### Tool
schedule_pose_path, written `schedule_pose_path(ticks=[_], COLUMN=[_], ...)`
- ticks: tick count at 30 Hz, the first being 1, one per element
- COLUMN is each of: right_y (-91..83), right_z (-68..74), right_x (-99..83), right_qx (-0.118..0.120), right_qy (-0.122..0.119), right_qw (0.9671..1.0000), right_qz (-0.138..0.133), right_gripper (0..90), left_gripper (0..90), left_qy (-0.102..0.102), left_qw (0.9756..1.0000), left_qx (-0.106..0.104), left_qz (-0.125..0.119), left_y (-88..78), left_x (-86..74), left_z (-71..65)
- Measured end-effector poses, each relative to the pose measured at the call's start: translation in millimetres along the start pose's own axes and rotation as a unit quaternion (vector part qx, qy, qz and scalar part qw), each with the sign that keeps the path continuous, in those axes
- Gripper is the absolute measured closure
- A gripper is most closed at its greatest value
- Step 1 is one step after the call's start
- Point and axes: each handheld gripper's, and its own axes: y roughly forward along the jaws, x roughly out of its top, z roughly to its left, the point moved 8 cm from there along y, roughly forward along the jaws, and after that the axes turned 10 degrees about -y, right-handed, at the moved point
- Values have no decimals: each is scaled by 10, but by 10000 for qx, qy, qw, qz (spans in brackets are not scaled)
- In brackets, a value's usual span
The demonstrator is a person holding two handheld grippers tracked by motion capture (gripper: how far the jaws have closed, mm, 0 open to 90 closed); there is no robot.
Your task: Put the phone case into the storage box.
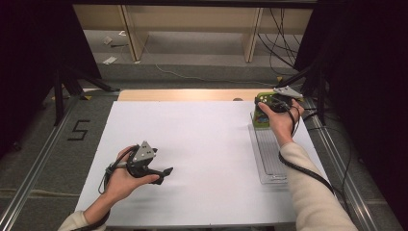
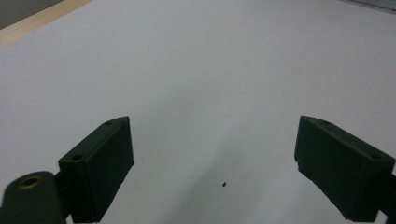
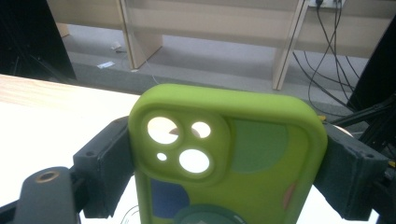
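Note:
A lime-green phone case with round camera cut-outs and coloured patches stands between the two black jaws of my right gripper, which press on its two sides. From above, that right gripper holds the phone case at the far right of the white table top, over the far end of a clear plastic tray. My left gripper rests low over the near left of the white surface. In its own view the left gripper has its jaws wide apart with bare white table between them.
The white sheet covers most of the table, with a wooden strip along its far edge. Wooden shelf legs and loose cables lie beyond the table. A marked "5" sits on the floor at left.

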Motion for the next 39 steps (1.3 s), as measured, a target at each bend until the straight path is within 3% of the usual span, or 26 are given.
schedule_pose_path(ticks=[15, 39], right_y=[19, 46], right_z=[13, -7], right_x=[-44, -58], right_qx=[27, 8], right_qy=[1, 62], right_qw=[10000, 9999], right_qz=[68, -112], right_gripper=[164, 156], left_gripper=[113, 111], left_qy=[8, 3], left_qw=[10000, 10000], left_qx=[-3, -2], left_qz=[-8, -7], left_y=[2, 6], left_x=[0, 0], left_z=[-3, -2])
